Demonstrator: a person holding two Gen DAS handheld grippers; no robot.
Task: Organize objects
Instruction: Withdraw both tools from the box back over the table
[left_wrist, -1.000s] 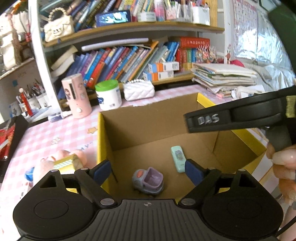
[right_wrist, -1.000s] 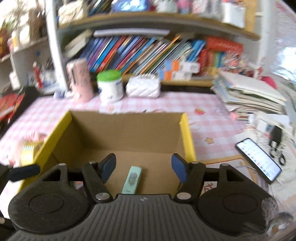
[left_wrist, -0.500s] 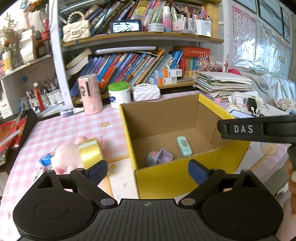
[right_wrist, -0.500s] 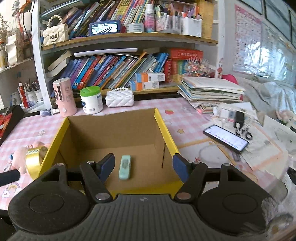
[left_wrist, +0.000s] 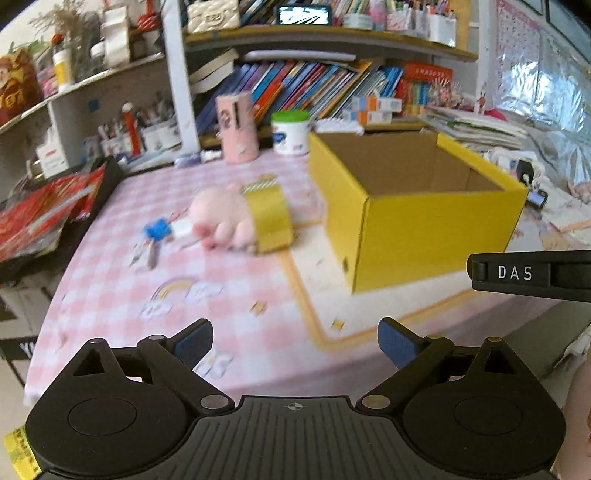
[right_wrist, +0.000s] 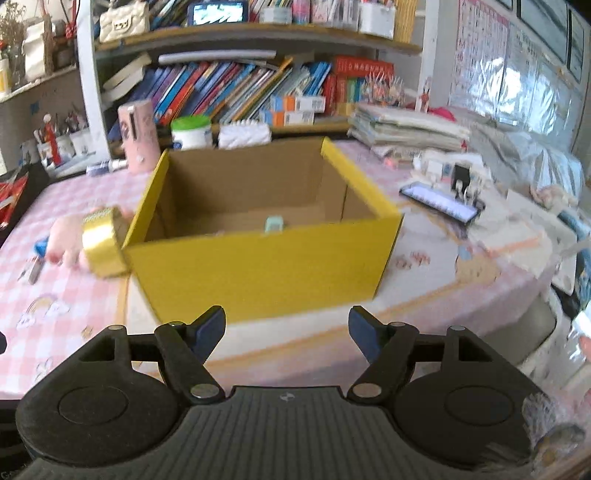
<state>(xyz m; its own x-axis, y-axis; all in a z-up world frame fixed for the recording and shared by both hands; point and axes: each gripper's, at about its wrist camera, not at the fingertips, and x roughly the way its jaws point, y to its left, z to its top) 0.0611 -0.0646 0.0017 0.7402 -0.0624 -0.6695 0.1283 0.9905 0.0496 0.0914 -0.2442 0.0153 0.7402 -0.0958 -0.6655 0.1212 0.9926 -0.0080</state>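
A yellow cardboard box (left_wrist: 436, 229) (right_wrist: 258, 266) stands open-topped on the pink checked table. Inside it, only the tip of a mint green item (right_wrist: 275, 224) shows over the near wall. Left of the box lie a pink plush toy (left_wrist: 218, 218) (right_wrist: 66, 236), a yellow tape roll (left_wrist: 267, 218) (right_wrist: 101, 243) leaning on it, and a small blue piece (left_wrist: 158, 229). My left gripper (left_wrist: 294, 341) hangs over the table's near edge, its jaws opening, nothing between them. My right gripper (right_wrist: 287, 328) hovers before the box's near wall, jaws opening and empty. Its side (left_wrist: 532, 275) juts in at the right of the left wrist view.
At the back stand a pink cylinder (left_wrist: 236, 127), a green-lidded white jar (left_wrist: 290, 131), a white quilted purse (right_wrist: 243, 134) and shelves of books. A phone (right_wrist: 437, 201), paper stacks and clutter lie right of the box. Red booklets (left_wrist: 40, 214) sit at the table's left.
Both grippers have pulled back from over the box toward the near table edge. The box interior with the purple toy car has dropped out of sight. Both jaws stand wider.
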